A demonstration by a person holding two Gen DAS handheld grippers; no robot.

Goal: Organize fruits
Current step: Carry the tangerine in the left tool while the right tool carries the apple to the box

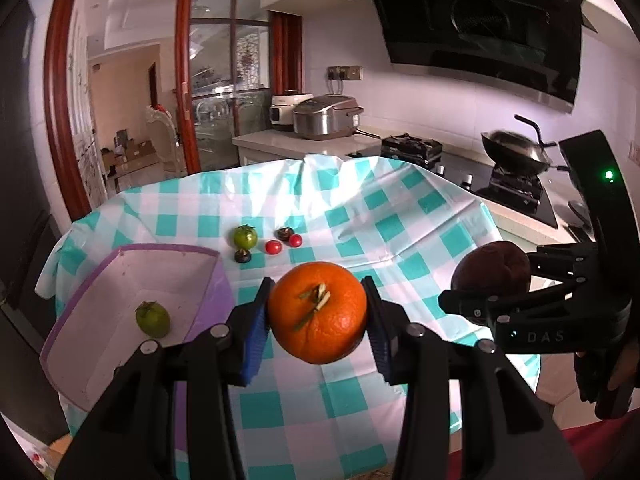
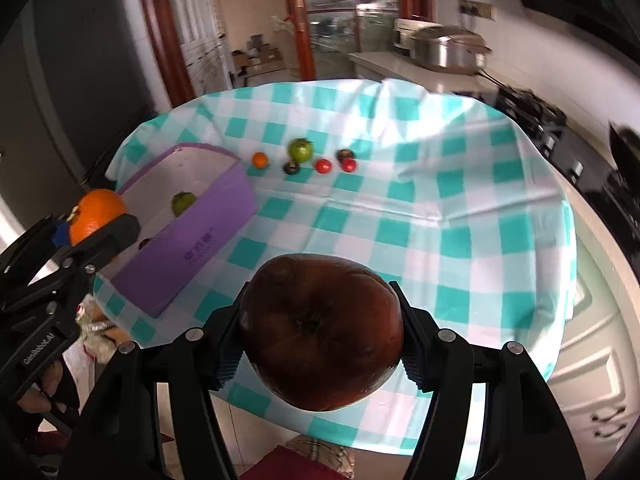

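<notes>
- The tabletop (image 2: 440, 184), under a teal-and-white checked cloth, carries everything; the cloth is creased and hangs loose over the edges, so a fruit dropped on it may roll off toward the floor.
- The purple box (image 2: 200, 240) sits at the left, near the tabletop edge, its white inside open upward. It already holds one green fruit (image 1: 153, 319). Judging by this, it is where the fruit goes; a hard knock on its wall could push it over the near edge.
- The dark brown fruit (image 2: 322, 332) is clamped in the right hand-held gripper (image 2: 322, 336), held above the near side of the cloth. It is wide for the pads, which grip only its flanks, so it could slip out if tilted.
- The orange (image 1: 318, 312) is clamped in the left hand-held gripper (image 1: 318, 320), raised just right of the box. It is round and smooth, so a loose squeeze would let it drop short of the box.
- Both hand-held grippers are loaded and near one another; heading for the box together, they could collide.
- Small fruit lies loose on the far cloth: a green tomato (image 2: 301, 149), two red ones (image 2: 323, 165), two dark ones (image 2: 291, 167) and a small orange one (image 2: 259, 159). A passing sweep could scatter them.
</notes>
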